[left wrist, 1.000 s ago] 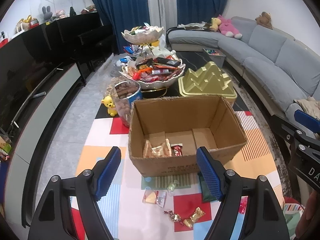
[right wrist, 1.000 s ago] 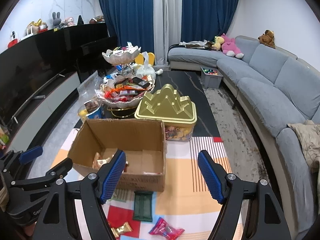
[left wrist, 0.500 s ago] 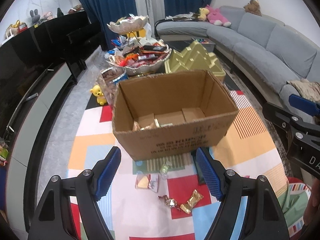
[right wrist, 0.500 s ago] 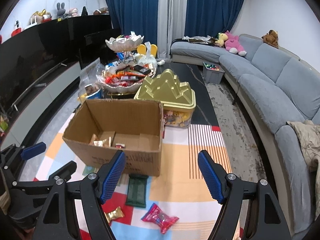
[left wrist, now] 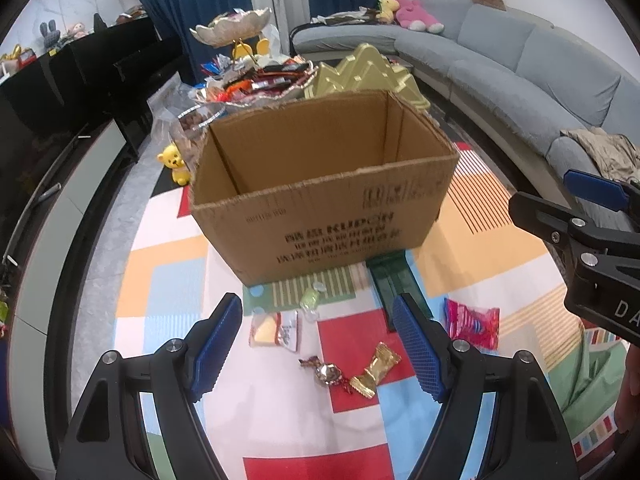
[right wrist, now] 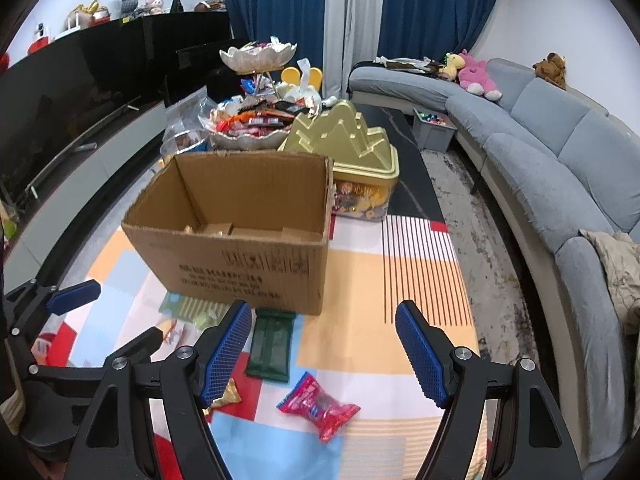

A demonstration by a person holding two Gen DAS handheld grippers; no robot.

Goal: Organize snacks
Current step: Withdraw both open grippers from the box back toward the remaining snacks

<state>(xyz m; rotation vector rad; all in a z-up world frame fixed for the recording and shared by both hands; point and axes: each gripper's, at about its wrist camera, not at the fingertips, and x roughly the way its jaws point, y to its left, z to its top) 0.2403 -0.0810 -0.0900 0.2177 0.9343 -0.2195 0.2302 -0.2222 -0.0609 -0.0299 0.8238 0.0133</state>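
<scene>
An open cardboard box (left wrist: 320, 184) (right wrist: 240, 236) stands on the patterned mat. Loose snacks lie in front of it: a gold-wrapped candy (left wrist: 376, 366), a brown foil candy (left wrist: 326, 370), a clear packet with a yellow piece (left wrist: 274, 326), a small green candy (left wrist: 310, 300), a dark green bar (left wrist: 396, 284) (right wrist: 270, 338) and a red-pink packet (left wrist: 472, 322) (right wrist: 318, 404). My left gripper (left wrist: 318, 346) hangs open above the candies, nothing between its pads. My right gripper (right wrist: 324, 354) is open too, over the red-pink packet. Each gripper shows at the edge of the other's view.
Behind the box stand a gold ridged tin (right wrist: 348, 148), a tiered dish of snacks (right wrist: 252, 120) and a jar (left wrist: 192, 128). A yellow bear figure (left wrist: 174, 162) sits left of the box. A grey sofa (right wrist: 560, 152) curves along the right; a dark TV unit (left wrist: 60, 120) runs along the left.
Both grippers have sunk toward the mat and come nearer the loose snacks. The box now looms larger and its inside floor is mostly hidden. Jaw openings look the same.
</scene>
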